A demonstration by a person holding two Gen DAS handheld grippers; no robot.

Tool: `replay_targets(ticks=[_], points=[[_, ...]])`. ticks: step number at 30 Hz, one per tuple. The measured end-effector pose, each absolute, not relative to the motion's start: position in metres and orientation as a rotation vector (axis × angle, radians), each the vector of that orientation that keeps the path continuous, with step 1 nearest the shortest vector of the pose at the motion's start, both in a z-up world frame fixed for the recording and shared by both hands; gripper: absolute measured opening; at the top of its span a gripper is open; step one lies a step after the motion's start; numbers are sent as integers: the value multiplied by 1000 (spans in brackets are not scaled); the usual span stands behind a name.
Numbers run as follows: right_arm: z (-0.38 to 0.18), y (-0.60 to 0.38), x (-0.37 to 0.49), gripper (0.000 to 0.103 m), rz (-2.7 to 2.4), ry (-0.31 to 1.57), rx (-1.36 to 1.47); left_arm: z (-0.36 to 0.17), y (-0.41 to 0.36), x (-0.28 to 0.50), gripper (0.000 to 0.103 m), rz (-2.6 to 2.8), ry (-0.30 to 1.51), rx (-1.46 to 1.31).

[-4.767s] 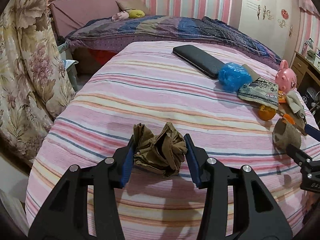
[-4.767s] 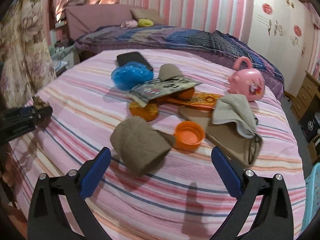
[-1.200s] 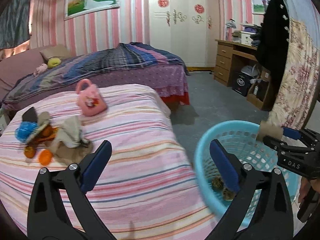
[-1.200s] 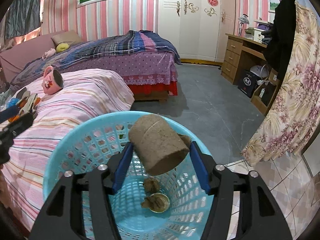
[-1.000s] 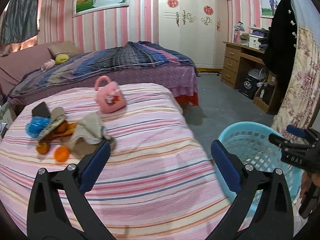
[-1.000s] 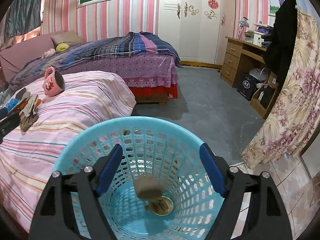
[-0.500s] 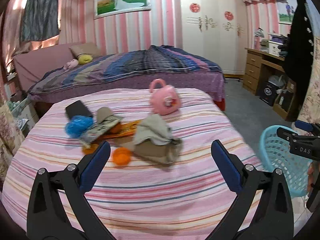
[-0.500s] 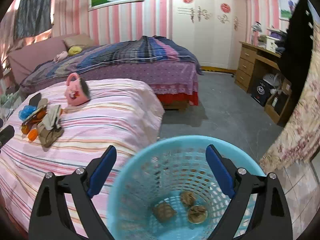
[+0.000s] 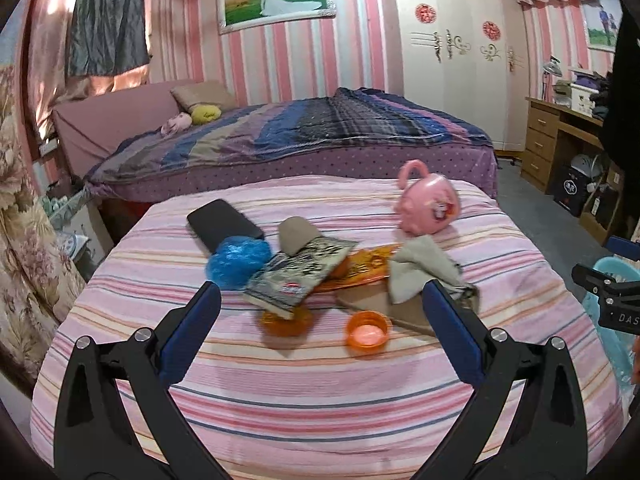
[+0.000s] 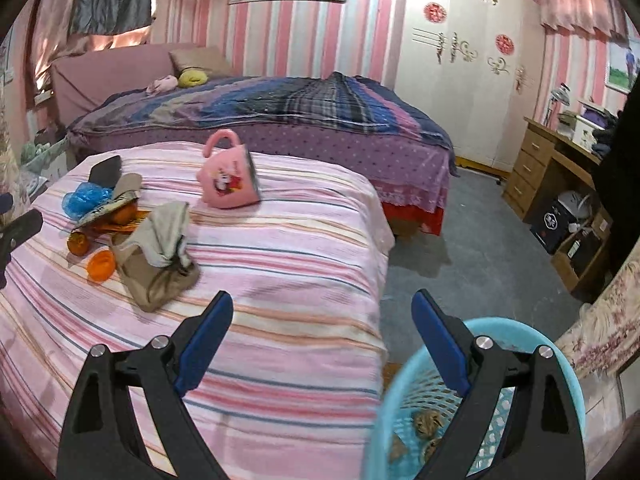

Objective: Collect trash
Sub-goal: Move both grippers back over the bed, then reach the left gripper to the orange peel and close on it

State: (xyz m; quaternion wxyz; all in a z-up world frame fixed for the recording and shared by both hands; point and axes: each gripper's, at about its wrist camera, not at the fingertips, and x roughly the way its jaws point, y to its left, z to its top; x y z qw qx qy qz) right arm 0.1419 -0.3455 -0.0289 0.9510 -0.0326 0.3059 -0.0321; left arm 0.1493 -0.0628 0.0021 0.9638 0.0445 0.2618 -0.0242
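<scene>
Trash lies heaped on the striped bed, ahead of the left tool, whose blue pads stand wide apart and empty: orange cap nearest, between the pads, blue bag and printed packet beyond. The right tool is likewise spread and empty; the blue basket, with brown wads inside, sits below its right pad.

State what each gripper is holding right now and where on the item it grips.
Nothing. The left gripper and the right gripper are both open and empty.
</scene>
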Motion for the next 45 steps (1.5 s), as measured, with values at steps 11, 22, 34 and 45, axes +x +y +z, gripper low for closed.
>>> replay_targets(ticks=[11,22,34,45], points=[[-10,-304,177,98,-17,618,-20,7,12,178,97,53,523,24],[-26,-276,208,98,-15,643,-64,-22,59,199,97,104,595,-7],[-43,-261,212,98,-24,642,-133,-43,69,200,97,82,631,-14],[-53,-265,219,99,-28,729,-80,-62,75,204,97,11,757,-66]])
